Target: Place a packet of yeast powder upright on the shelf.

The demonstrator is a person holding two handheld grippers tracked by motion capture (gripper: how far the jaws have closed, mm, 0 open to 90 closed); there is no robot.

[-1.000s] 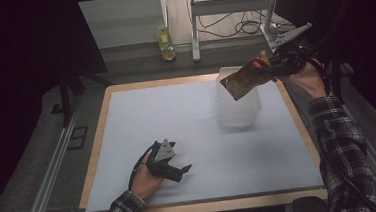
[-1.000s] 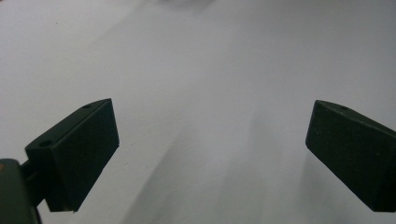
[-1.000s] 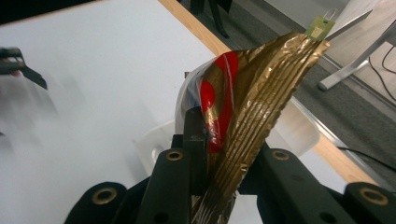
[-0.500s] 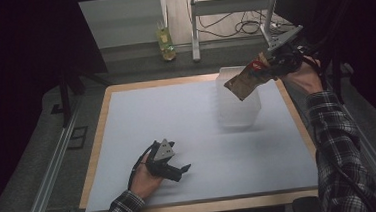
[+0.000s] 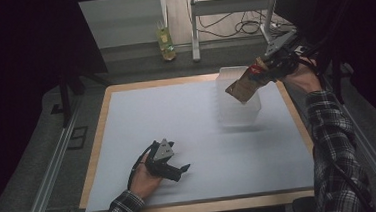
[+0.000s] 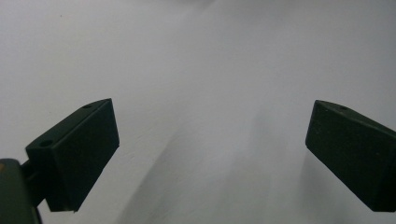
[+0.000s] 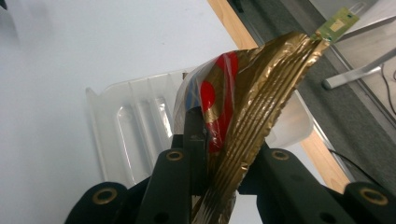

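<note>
We see the right gripper (image 5: 266, 73) held above the far right part of the desk (image 5: 177, 122), its jaws clamped tight on the crimped end of a gold snack packet (image 5: 247, 84) with red markings. The packet hangs tilted over a clear plastic tray (image 5: 237, 115) that sits near the desk's right edge, toward the far corner. In the right gripper view the packet (image 7: 247, 107) rises between the black jaws with the ribbed tray (image 7: 130, 130) behind it. Our left gripper (image 5: 173, 169) rests on the white surface near the front edge, jaws spread wide with nothing between them.
</note>
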